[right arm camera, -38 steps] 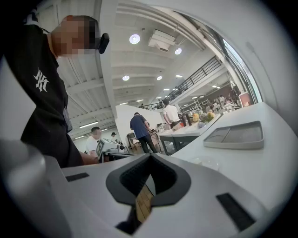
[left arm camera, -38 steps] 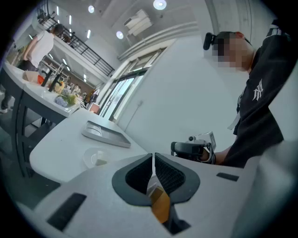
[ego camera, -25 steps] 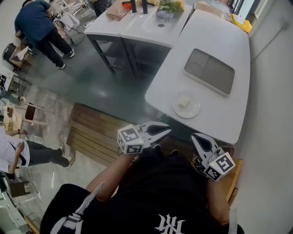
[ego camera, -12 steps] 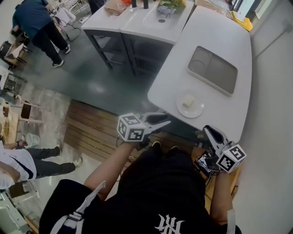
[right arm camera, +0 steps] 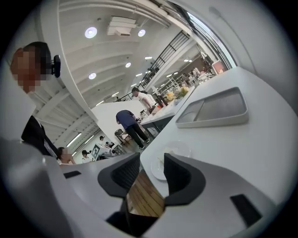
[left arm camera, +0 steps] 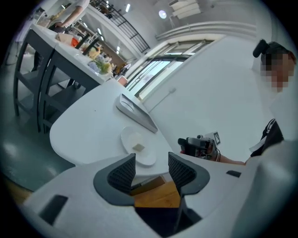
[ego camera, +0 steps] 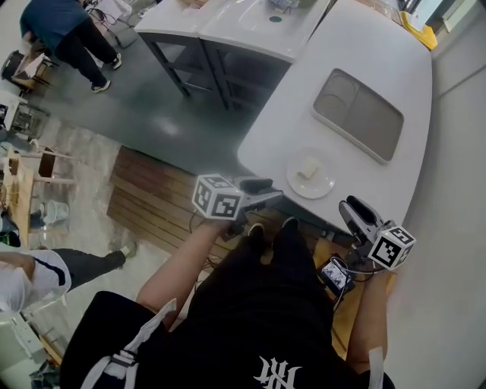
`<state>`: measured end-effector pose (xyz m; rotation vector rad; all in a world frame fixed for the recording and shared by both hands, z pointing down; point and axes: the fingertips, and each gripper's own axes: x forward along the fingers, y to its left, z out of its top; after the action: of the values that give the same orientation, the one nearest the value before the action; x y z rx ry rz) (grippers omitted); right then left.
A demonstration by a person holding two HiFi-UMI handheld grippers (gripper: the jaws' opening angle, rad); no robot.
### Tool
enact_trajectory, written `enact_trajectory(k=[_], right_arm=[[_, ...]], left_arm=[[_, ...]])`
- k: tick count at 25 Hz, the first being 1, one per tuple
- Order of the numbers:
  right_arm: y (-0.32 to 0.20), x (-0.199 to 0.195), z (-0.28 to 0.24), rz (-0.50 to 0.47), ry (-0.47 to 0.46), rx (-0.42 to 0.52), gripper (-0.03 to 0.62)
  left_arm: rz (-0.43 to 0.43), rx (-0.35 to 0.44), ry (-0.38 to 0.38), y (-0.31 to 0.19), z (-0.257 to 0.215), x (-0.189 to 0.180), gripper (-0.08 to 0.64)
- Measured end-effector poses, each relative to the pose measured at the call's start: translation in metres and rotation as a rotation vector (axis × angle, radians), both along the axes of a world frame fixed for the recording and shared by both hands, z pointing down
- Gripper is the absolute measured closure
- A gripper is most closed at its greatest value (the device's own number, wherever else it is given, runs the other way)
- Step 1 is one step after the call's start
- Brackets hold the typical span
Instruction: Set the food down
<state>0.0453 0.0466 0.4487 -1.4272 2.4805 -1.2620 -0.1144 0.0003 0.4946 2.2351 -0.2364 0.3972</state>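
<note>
A small pale piece of food [ego camera: 306, 170] lies on a round white plate [ego camera: 320, 185] near the front edge of the white table [ego camera: 364, 171]. Neither gripper touches it. My left gripper [ego camera: 266, 191] hovers just off the table's edge, left of the plate; its jaws are opening with nothing between them. My right gripper [ego camera: 353, 211] is below the plate by the table's corner, jaws also opening and empty. In the left gripper view the plate [left arm camera: 148, 158] and food [left arm camera: 138, 148] sit just beyond the jaws [left arm camera: 151, 169]. In the right gripper view the plate [right arm camera: 159, 171] shows past the jaws [right arm camera: 151, 174].
A grey two-part tray [ego camera: 358, 114] lies farther back on the table. Beyond stand other white tables [ego camera: 228, 23] on dark legs. A person in a blue top [ego camera: 57, 30] bends over at the far left. Wooden slats [ego camera: 152, 209] cover the floor below the table's edge.
Both grippers' jaws now stand apart. The right gripper has drifted to the right, and the left one has turned flatter. The plate with the food has stayed on the table.
</note>
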Motion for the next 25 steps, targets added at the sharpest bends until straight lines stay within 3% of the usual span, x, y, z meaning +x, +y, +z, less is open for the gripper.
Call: enact_trajectory(k=[7, 11, 15, 25], right_arm=[[-0.038, 0.032, 0.033, -0.066, -0.051, -0.104, 0.434], [-0.054, 0.038, 0.046, -0.113, -0.061, -0.158, 0.434], [-0.060, 0.040, 0.065, -0.149, -0.071, -0.238, 0.434], [-0.075, 0.032, 0.097, -0.188, -0.077, -0.432, 0.434]], left_arm=[[-0.082, -0.029, -0.114, -0.032, 0.015, 0.021, 0.353], [-0.081, -0.044, -0.210, -0.039, 0.027, 0.026, 0.348], [-0.080, -0.099, -0.260, -0.038, 0.036, 0.030, 0.348], [-0.056, -0.216, -0.254, -0.045, 0.051, 0.042, 0.348]])
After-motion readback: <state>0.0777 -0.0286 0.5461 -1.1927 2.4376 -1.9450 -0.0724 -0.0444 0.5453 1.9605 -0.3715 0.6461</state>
